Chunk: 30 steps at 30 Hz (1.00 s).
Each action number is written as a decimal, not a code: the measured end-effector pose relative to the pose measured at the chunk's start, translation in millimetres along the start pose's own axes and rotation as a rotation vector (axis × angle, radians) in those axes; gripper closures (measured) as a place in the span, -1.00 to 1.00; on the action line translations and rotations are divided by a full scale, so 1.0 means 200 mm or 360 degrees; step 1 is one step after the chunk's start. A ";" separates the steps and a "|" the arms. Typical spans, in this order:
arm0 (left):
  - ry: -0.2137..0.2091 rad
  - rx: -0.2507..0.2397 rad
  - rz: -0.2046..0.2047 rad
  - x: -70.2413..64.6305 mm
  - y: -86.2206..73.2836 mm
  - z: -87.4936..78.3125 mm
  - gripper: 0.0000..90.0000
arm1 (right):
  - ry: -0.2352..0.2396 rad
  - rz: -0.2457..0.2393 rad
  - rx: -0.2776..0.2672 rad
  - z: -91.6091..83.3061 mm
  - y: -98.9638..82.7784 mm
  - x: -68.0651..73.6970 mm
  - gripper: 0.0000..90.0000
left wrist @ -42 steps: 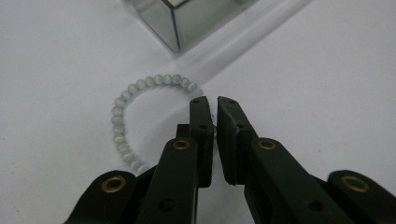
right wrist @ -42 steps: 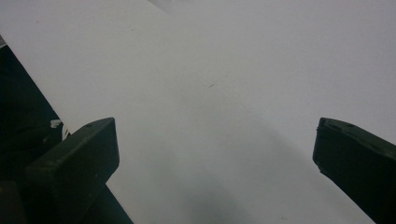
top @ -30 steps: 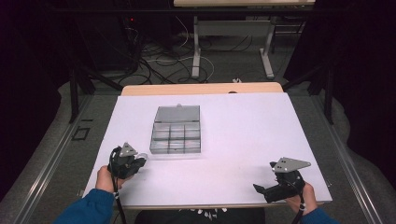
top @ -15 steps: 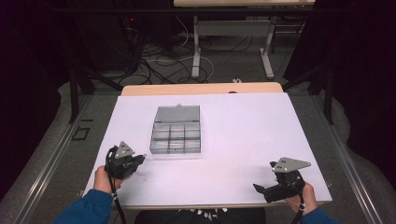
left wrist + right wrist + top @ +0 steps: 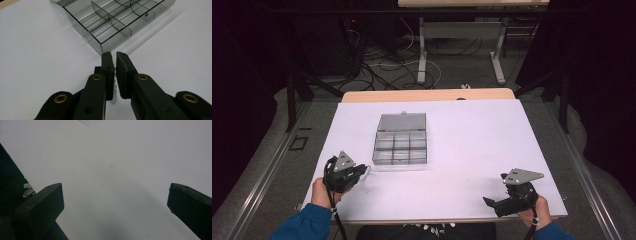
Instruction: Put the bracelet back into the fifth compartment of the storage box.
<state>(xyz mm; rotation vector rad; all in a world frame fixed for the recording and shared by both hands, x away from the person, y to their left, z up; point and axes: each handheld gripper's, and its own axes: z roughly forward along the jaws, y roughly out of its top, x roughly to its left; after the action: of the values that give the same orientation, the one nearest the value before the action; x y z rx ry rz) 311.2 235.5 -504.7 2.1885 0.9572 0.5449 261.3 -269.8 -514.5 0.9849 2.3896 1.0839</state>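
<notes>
Jaws of the left gripper (image 5: 115, 56) were closed together on nothing, tips just short of the smoky transparent plastic compartment box (image 5: 113, 21), which lay open in the upper middle of the left gripper view. Right gripper (image 5: 115, 202) jaws stood wide apart over the bare white tabletop (image 5: 105, 155).

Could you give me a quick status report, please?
Left claw shut, empty, near organizer box. Right claw open over white table. Box lid open, nothing blocking.
</notes>
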 end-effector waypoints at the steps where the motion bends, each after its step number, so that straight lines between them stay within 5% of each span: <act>1: -0.0001 -0.0003 -0.0008 0.00 0.00 0.00 0.89 | -0.0005 -0.0002 -0.0001 0.00 0.00 0.00 -1.00; 10: 0.0030 -0.0027 0.0060 -0.03 0.03 -0.03 0.89 | -0.0006 0.0007 0.0005 0.00 0.00 0.00 -0.99; 30: 0.0013 -0.0118 0.0057 -0.04 0.07 -0.10 0.89 | 0.0013 0.0009 0.0030 0.00 0.00 -0.01 -0.99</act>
<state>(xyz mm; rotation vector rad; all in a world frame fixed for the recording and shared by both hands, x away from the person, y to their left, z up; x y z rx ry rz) 300.6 231.9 -481.8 2.1424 0.8900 0.5971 261.8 -271.5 -514.5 0.9958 2.4089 1.0713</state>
